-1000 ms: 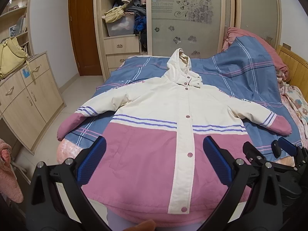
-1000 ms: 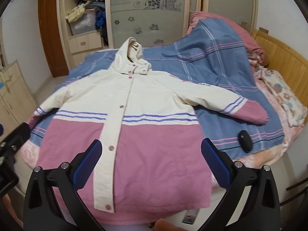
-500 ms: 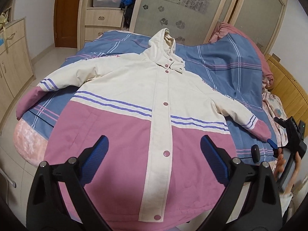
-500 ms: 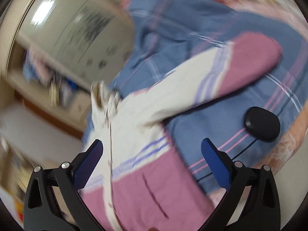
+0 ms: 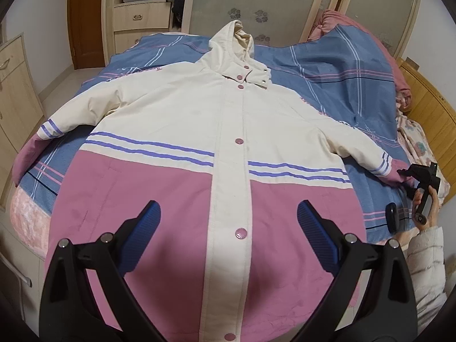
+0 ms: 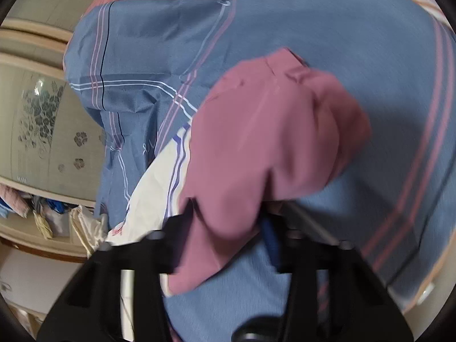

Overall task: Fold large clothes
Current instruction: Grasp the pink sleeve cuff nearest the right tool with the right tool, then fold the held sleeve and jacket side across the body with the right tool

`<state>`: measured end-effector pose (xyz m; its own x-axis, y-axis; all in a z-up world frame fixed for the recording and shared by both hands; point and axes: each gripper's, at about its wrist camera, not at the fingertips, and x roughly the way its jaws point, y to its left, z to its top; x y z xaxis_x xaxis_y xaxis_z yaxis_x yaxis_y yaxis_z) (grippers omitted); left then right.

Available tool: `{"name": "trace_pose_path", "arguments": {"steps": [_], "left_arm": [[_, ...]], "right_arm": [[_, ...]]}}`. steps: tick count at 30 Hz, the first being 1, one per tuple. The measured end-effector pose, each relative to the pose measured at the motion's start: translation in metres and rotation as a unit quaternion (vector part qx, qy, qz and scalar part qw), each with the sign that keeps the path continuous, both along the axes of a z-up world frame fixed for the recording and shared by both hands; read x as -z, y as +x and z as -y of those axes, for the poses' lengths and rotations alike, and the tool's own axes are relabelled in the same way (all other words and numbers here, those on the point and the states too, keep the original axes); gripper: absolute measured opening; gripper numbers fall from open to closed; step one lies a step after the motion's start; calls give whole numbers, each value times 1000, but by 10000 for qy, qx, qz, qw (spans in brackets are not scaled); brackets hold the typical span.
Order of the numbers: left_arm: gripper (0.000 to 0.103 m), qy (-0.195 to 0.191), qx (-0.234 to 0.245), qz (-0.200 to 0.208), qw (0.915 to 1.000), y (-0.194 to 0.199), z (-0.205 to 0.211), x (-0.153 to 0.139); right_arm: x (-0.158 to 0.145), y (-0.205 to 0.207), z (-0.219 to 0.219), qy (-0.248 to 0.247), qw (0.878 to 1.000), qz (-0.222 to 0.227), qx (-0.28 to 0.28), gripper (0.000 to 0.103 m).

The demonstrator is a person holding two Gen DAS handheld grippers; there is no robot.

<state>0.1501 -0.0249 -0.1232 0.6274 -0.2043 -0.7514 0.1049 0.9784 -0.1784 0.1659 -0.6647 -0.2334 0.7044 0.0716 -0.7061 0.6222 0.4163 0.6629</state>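
A hooded padded coat (image 5: 182,119) is showing cream above and rose pink below, with twin purple stripes across chest and sleeves and pink snap buttons down a cream placket. Its pink cuff (image 6: 273,131) is showing purple bands on cream behind it. The blue bedspread (image 5: 336,85) is carrying pink, white and dark lines. The left tongs (image 5: 228,239) are wearing ribbed blue pads (image 5: 142,236) on black arms.
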Motion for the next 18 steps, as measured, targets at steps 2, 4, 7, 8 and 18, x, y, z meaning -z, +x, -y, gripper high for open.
{"name": "trace_pose_path", "arguments": {"steps": [2,4,7,8,18], "left_arm": [[98,25,-101,-34,9999,2,-5,2],[98,60,-181,-57,9998,3,-10,3],[98,24,-237,-60,9997,2,-16,3],[98,42,-257,-56,9996,1,-18,3],[99,-12,-588,35,9983,-2,-38,-4]], "right_arm": [[-6,9,22,-101,9997,199,129,10],[-1,21,32,-73,9997,60,222,9],[-7,33,19,-457,9986,-189,168,8],[-20,31,10,-706,9974,-72,130,8],[-188,36,-199,-881,9292,2439,-2635,8]]}}
